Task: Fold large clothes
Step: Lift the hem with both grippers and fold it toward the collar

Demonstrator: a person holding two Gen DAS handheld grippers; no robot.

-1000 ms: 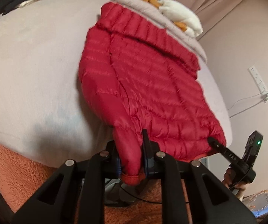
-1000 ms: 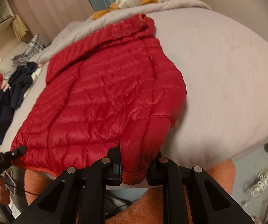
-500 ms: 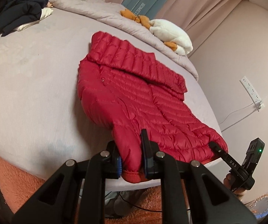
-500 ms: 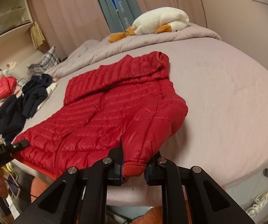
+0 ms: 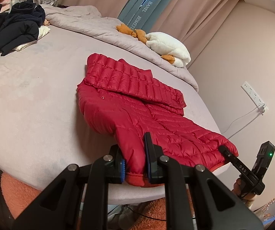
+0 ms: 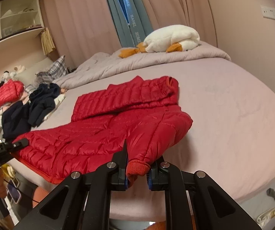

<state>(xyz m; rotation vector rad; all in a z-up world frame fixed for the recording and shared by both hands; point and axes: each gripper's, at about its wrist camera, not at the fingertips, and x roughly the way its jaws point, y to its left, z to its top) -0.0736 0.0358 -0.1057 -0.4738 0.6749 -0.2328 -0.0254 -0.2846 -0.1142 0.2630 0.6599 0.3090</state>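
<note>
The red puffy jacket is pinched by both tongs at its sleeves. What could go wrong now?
1. The red quilted puffer jacket is slick, and each tongs holds only a ribbed cuff: left tongs, right tongs. A cuff could slip out mid-fold.
2. Its hem hangs over the edge of the grey bed, so pulling might drag it to the floor.
3. The hood lies crooked, so the fold may come out lopsided.

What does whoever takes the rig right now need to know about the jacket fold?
Left gripper: shut on one sleeve cuff at the near bed edge.
Right gripper: shut on the other cuff, also at the near edge.
Red down jacket: spread flat on the bed, collar far, hem near.
Done: jacket laid out, both cuffs gripped.
Left: no fold made yet; probably bring the sleeves across the body, then fold hem to collar.
</note>
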